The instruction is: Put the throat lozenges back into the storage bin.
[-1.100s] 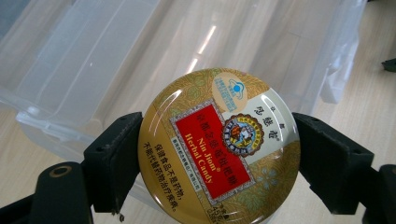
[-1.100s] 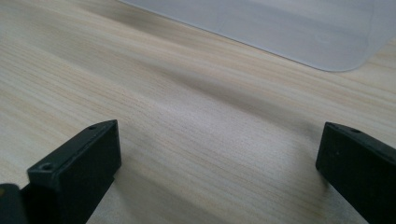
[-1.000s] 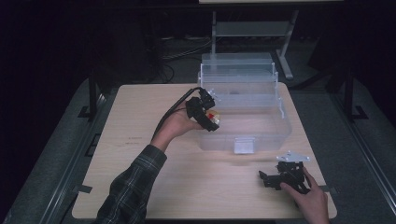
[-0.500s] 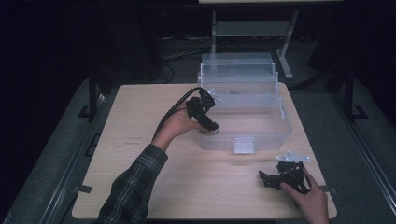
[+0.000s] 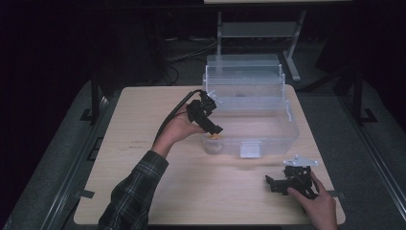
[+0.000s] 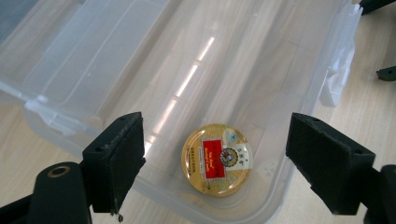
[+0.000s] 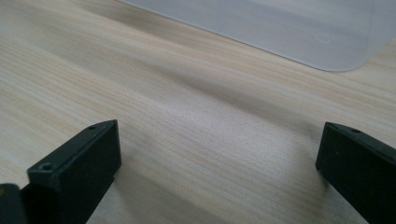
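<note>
On the left I've got the left gripper [image 5: 214, 129] hanging over the near left corner of the clear box [image 5: 292, 125], jaws spread wide and empty, and the round gold tin [image 6: 217, 159] lies flat on the box floor right below and between them, touching neither. Over on the right, my right gripper [image 5: 273, 182] rests on the bench [image 5: 143, 120] near its front edge, well apart from the box, jaws wide open with nothing but bare wood between them.

The high view looks forward and down from afar. Both gripper views sit close: 1 looks down into the clear bin [image 6: 261, 60], 1 skims the table [image 7: 187, 116] toward the bin's edge at upper right.
</note>
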A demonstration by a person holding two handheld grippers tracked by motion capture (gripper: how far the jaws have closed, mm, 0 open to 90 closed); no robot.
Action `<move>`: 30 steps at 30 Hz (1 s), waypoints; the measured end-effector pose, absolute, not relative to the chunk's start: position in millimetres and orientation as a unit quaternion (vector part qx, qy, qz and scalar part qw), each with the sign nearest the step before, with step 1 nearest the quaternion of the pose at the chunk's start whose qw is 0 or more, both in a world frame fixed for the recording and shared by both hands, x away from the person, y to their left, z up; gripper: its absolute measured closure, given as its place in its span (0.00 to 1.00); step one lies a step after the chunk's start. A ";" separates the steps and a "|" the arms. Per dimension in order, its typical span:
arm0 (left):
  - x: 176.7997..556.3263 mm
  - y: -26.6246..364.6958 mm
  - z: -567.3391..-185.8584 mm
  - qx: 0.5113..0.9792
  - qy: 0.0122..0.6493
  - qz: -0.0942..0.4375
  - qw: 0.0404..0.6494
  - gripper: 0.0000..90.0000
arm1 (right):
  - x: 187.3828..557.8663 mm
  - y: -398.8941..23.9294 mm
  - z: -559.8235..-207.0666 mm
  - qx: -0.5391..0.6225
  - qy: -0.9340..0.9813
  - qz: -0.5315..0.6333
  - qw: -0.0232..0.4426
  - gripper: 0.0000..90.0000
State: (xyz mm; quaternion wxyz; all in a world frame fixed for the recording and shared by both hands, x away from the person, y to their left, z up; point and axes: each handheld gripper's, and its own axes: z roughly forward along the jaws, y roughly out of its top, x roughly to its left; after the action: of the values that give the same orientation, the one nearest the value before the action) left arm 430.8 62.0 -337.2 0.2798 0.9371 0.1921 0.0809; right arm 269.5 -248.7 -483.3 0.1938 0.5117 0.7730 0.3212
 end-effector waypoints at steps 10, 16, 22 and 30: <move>423.0 81.0 -331.8 0.929 0.199 0.081 0.302 0.21 | 269.5 -248.7 -483.3 0.512 0.773 0.322 0.194 0.00; 418.7 90.7 -329.1 0.926 0.203 0.085 0.307 0.21 | 269.5 -248.6 -483.2 0.512 0.773 0.321 0.194 0.00; 412.7 102.5 -329.1 0.922 0.209 0.089 0.314 0.21 | 269.6 -248.6 -483.3 0.512 0.772 0.321 0.194 0.00; 403.6 118.9 -334.7 0.918 0.216 0.092 0.319 0.21 | 269.4 -248.6 -483.2 0.513 0.772 0.321 0.194 0.00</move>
State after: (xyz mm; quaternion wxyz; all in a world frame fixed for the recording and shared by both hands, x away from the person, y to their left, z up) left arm 403.6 118.9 -334.7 0.3194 0.9181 0.2160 0.0921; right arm 269.4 -248.6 -483.2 0.1943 0.5127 0.7724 0.3206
